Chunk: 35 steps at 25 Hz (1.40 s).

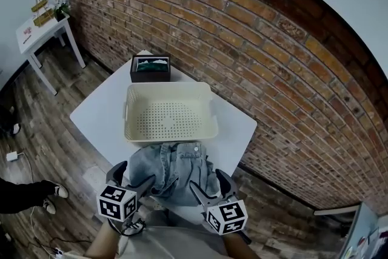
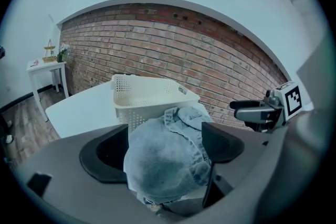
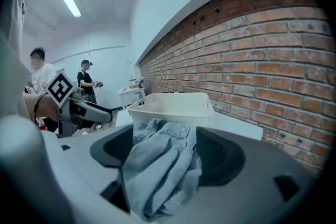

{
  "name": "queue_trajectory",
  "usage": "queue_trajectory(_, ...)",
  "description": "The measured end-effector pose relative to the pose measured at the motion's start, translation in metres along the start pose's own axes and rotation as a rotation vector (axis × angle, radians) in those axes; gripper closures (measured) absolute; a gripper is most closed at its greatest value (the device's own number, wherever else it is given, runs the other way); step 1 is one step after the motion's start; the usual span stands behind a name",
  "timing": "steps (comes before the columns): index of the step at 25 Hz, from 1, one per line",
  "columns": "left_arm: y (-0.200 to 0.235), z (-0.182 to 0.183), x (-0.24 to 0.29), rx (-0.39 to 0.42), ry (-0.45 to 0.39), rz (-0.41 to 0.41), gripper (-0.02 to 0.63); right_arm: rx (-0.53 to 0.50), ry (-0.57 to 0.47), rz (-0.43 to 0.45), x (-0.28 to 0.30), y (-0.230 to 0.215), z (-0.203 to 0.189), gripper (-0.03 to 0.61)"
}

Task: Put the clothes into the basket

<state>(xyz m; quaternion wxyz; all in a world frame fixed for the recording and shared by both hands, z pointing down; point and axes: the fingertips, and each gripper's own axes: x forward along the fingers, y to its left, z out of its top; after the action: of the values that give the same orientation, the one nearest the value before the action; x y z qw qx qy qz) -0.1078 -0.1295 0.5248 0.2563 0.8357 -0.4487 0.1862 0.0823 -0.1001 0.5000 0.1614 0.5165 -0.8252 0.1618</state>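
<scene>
A light-blue denim garment [image 1: 173, 167] lies bunched at the near edge of the white table [image 1: 100, 112], just in front of the cream perforated basket [image 1: 170, 87], which holds nothing. My left gripper [image 1: 134, 178] is at the garment's left side and my right gripper [image 1: 211, 184] at its right. In the left gripper view the jaws [image 2: 165, 149] stand wide with the denim [image 2: 157, 165] bulging loosely between them. In the right gripper view the jaws [image 3: 165, 152] are also apart, and folds of denim [image 3: 157, 176] drape between them. The basket [image 2: 147, 97] [image 3: 173, 105] stands right behind the cloth.
A black box [image 1: 150, 68] with green contents sits behind the basket. A brick wall [image 1: 273, 70] runs along the table's far side. A small white side table [image 1: 39, 30] stands at the far left. A person's leg [image 1: 24, 194] is on the wood floor at left; two people [image 3: 84, 78] stand far off.
</scene>
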Motion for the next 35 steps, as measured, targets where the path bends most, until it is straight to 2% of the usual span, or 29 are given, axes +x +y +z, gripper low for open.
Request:
queue_trajectory(3,0.008,-0.012,0.012,-0.018,0.062,-0.014,0.155,0.018,0.052,0.024,0.01,-0.012,-0.014,0.168)
queue_trajectory(8,0.019,-0.038,0.032,-0.002,0.169,-0.017,0.135,0.079,0.186,0.048,0.029,-0.025,-0.049,0.089)
queue_trajectory(14,0.029,-0.061,0.052,-0.093,0.271,-0.061,0.095,0.158,0.367,0.04,0.046,-0.041,-0.093,0.035)
queue_trajectory(18,0.027,-0.086,0.069,-0.13,0.37,-0.125,0.064,0.295,0.47,0.11,0.057,-0.041,-0.123,0.001)
queue_trajectory(21,0.018,-0.1,0.081,-0.116,0.441,-0.168,0.058,0.348,0.541,0.192,0.067,-0.033,-0.14,0.0)
queue_trajectory(25,0.01,-0.107,0.091,-0.129,0.489,-0.211,0.058,0.436,0.599,0.294,0.075,-0.018,-0.153,0.0)
queue_trajectory(32,0.002,-0.114,0.1,-0.148,0.532,-0.296,0.063,0.421,0.617,0.33,0.082,-0.008,-0.154,0.005)
queue_trajectory(35,-0.01,-0.111,0.102,-0.146,0.525,-0.31,0.106,0.414,0.625,0.342,0.084,-0.004,-0.153,0.005)
